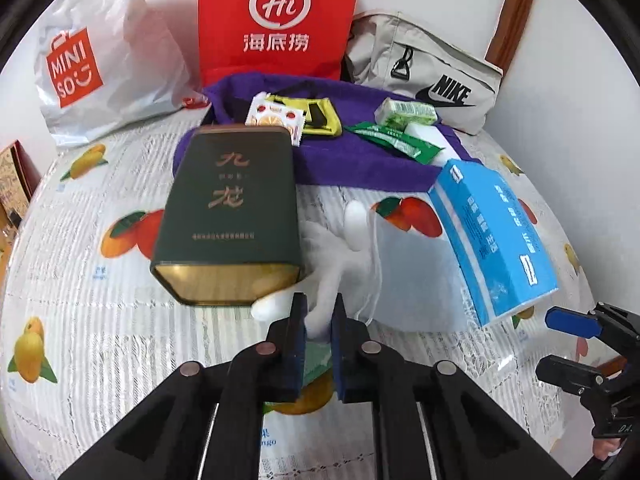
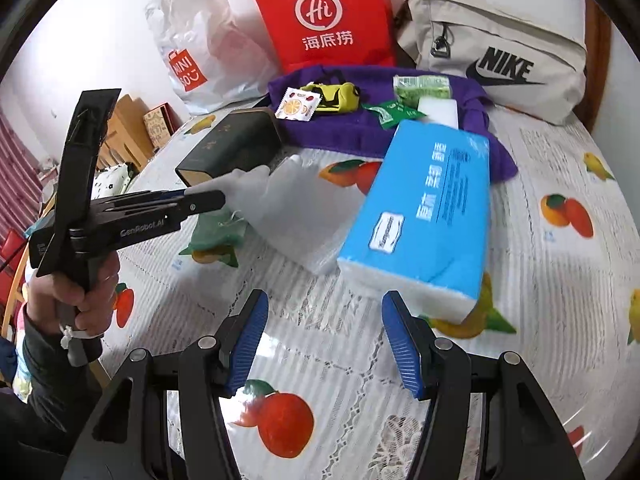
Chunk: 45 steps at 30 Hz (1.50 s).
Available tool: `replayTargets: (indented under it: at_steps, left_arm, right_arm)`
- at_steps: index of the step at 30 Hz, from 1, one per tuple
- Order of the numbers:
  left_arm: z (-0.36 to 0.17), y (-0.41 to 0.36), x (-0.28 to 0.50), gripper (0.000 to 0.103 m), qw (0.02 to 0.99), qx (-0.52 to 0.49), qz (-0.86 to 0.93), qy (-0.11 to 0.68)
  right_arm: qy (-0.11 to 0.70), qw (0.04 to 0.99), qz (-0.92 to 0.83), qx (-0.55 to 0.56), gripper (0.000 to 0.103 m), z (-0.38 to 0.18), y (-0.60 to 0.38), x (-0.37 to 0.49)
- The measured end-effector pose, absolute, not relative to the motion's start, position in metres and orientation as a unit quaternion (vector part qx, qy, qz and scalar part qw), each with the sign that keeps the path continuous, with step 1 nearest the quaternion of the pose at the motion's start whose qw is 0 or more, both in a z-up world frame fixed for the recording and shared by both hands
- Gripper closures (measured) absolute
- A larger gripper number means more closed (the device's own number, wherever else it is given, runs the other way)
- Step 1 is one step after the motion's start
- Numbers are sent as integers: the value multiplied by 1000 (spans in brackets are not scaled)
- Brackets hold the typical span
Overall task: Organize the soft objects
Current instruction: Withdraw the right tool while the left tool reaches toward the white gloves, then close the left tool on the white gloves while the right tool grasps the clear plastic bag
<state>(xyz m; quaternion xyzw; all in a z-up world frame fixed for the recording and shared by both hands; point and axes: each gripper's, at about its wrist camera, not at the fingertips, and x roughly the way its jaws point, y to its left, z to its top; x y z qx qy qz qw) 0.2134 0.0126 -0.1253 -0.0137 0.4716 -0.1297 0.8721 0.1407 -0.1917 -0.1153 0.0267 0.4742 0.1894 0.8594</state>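
left gripper [image 1: 319,316] pinched tight on a finger of the white glove [image 1: 340,248], which lies on the fruit-print tablecloth [image 1: 100,320] just beside the dark green tin [image 1: 228,216] | right gripper [image 2: 325,344] jaws apart, nothing between them, near the blue tissue pack [image 2: 424,216]

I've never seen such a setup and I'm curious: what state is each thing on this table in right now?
Left gripper: shut on white glove.
Right gripper: open, empty.
Green tin: lying on its side.
Tissue pack: tilted, one end propped up.
Red bag: standing upright.
Purple towel: spread out, small packets on it.
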Motion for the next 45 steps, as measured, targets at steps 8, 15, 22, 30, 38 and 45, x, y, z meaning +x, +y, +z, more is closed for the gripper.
replayTargets:
  at_steps: [8, 15, 22, 30, 38, 45]
  left_arm:
    - [-123, 47, 169, 93, 872, -18, -107, 477]
    - [-124, 88, 150, 93, 875, -36, -74, 477]
    - [-130, 85, 150, 77, 879, -36, -86, 467]
    - [-138, 93, 152, 65, 875, -63, -82, 472]
    - [-141, 90, 147, 63, 876, -62, -79, 471]
    - [-141, 87, 145, 61, 874, -68, -82, 474]
  right_arm:
    - [445, 865, 230, -25, 44, -112, -147, 140]
    - [464, 846, 258, -51, 43, -135, -104, 150]
    - [475, 846, 227, -85, 38, -163, -87, 155]
    - [456, 861, 215, -68, 95, -165, -103, 148]
    - [482, 842, 229, -73, 88, -160, -125, 96]
    - [438, 866, 221, -96, 32, -154, -136, 80]
